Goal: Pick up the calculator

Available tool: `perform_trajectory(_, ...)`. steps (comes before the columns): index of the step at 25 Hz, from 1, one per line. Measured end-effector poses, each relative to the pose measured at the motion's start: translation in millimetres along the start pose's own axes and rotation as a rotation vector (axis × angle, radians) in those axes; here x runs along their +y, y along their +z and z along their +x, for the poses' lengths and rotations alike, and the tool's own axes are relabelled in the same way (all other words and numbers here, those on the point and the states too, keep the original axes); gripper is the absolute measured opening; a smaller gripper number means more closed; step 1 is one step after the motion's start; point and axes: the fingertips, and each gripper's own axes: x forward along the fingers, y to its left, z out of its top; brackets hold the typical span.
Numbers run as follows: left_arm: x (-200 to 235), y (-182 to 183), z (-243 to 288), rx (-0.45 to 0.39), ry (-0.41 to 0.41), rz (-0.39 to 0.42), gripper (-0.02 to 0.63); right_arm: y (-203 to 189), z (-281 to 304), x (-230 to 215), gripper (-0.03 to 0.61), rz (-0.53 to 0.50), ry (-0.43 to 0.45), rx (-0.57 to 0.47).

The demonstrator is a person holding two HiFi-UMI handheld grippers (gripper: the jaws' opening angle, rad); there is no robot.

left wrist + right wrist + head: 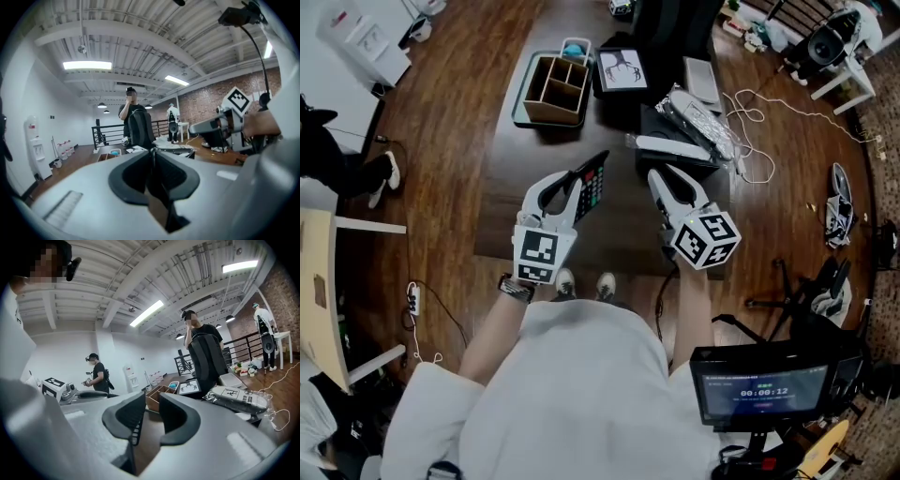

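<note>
Nearest, the left gripper [567, 192] has its fingers clamped on the black calculator [592, 181], which is tilted above the table [511, 178], well short of the wooden organizer [555, 89]. The right gripper [668, 183] is alongside, fingers apart and empty. The calculator is probably light, rigid and smooth, best gripped across its side edges.

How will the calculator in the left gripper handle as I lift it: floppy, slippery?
Likely stiff: the calculator juts straight beyond the left gripper without sagging. Thin, so probably light. Held by one edge and tilted, it might pivot.
</note>
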Motion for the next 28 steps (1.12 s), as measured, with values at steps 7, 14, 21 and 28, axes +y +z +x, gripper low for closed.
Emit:
perform_trajectory(7,19,15,-4,-0.025,0.085,-0.002,0.055,2,0,6,0.095,-0.009,0.013,-0.004)
perform_trajectory(14,37,41,-13,-0.076,0.139,-0.052,0.055,12,-5,13,0.095,-0.085,-0.011,-0.028)
perform_trajectory(21,38,54,-19,-0.112,0.135,-0.064,0.055,22,-14,17,0.095,-0.11,-0.027,-0.055)
perform_trajectory(28,43,68,-25,-0.163,0.117,-0.068,0.055,38,-18,26,0.094,-0.104,-0.056,-0.114)
